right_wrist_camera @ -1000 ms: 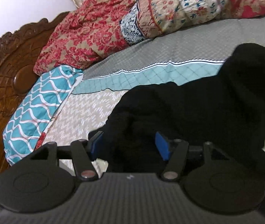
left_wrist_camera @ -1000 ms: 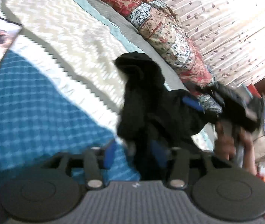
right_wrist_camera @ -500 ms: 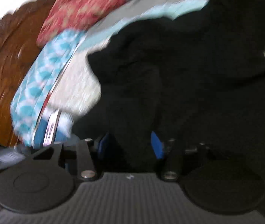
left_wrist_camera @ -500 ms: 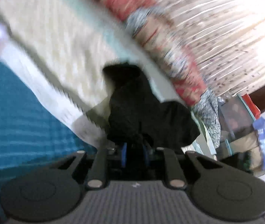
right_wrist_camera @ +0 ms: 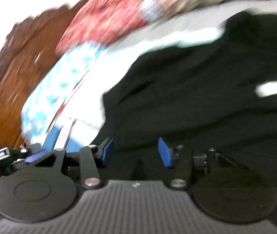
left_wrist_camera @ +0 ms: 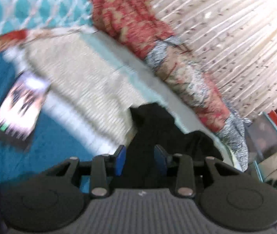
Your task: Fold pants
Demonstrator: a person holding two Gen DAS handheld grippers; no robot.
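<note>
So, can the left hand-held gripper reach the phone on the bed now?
Probably not directly: the left hand-held gripper has the black pants between its jaws, which have just been opening. The phone lies uncovered, off to its left.

left wrist: close, down across bed (left_wrist_camera: 91,81) | right wrist: same | shared: pants (right_wrist_camera: 197,97)

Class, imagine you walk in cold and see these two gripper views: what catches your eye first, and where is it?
First the black pants, a dark heap filling the middle and right of the right wrist view, bunched between the blue pads of both grippers. Next the red floral quilt, running diagonally along the bed's far side. Then a lit phone lying on the blue bedspread at the left of the left wrist view.
</note>
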